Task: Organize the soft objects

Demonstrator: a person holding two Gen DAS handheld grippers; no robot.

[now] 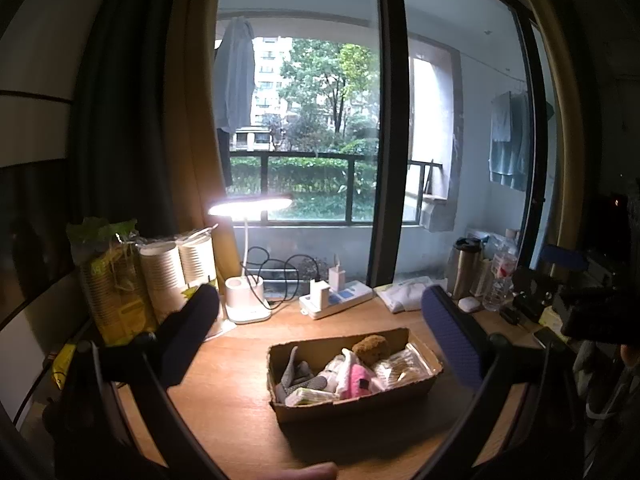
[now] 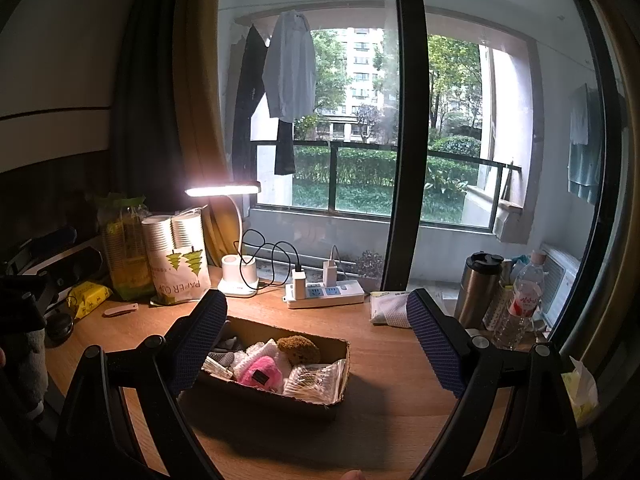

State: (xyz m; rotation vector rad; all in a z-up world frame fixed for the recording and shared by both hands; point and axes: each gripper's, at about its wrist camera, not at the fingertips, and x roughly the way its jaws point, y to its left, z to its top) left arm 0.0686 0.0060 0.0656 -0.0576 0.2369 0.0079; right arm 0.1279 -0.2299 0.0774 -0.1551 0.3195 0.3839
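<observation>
A cardboard box [image 1: 352, 402] [image 2: 276, 398] sits on the wooden desk. It holds several soft things: a brown sponge [image 1: 371, 347] [image 2: 299, 349], a pink fluffy item [image 1: 360, 382] [image 2: 259, 372], grey gloves [image 1: 298, 374], white cloths and clear plastic packets [image 1: 404, 366] [image 2: 316, 380]. My left gripper [image 1: 320, 336] is open and empty, above and in front of the box. My right gripper [image 2: 316, 340] is open and empty, with its left finger [image 2: 200, 344] over the box's left end.
At the desk's back stand a lit desk lamp [image 1: 248, 300] [image 2: 238, 276], a power strip with chargers [image 1: 340, 300] [image 2: 324, 292], paper cup packs [image 1: 172, 276] [image 2: 180, 260], a folded white cloth [image 1: 404, 292] [image 2: 386, 308], a steel flask [image 2: 478, 292] and a water bottle [image 2: 520, 304].
</observation>
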